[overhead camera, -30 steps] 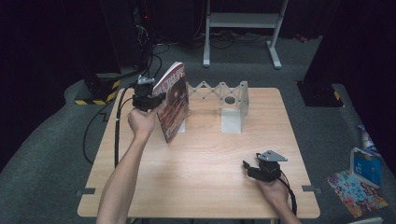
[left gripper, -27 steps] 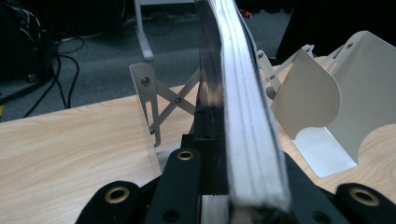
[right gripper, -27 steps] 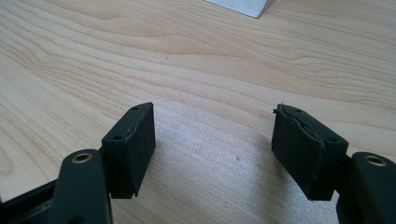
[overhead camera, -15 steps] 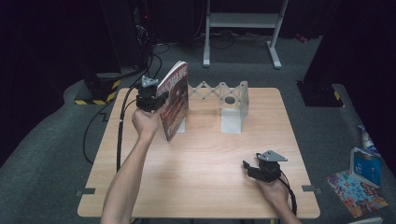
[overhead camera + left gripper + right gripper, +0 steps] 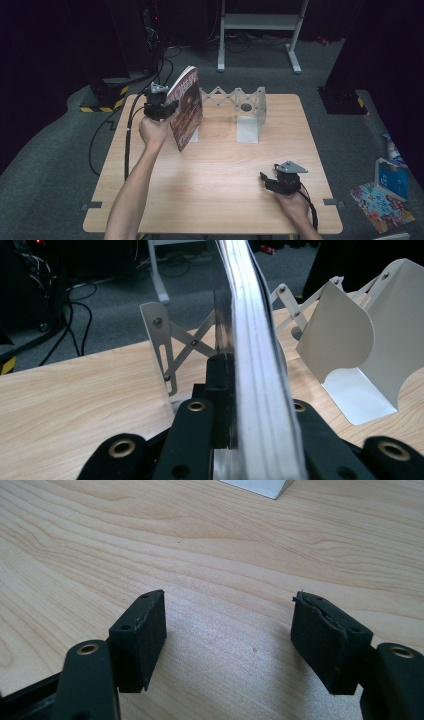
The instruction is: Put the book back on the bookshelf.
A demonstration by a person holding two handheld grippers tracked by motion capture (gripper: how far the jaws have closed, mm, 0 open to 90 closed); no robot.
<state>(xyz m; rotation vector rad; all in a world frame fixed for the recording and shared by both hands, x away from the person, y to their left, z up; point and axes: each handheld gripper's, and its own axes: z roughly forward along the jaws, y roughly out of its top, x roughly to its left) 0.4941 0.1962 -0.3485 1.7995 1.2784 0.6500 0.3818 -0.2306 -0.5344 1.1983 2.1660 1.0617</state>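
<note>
My left gripper [image 5: 167, 106] is shut on a dark red book [image 5: 186, 109], held upright and tilted above the table's back left, just in front of the left end of a white expandable book rack [image 5: 240, 102]. In the left gripper view the book's page edge [image 5: 255, 355] runs up between the jaws, with the rack's scissor bars [image 5: 172, 347] and a white divider [image 5: 360, 355] behind it. My right gripper [image 5: 267, 181] rests low near the table's front right, open, with bare wood between its pads [image 5: 142, 635].
The wooden table [image 5: 220, 170] stands on grey carpet. A white stand's legs [image 5: 260, 22] are behind the table, and cables [image 5: 107, 135] trail off at left. Colourful items [image 5: 387, 195] lie on the floor at right.
The left gripper has carried the book a little back and to the right, closer to the rack's left end. The right gripper has stayed put.
</note>
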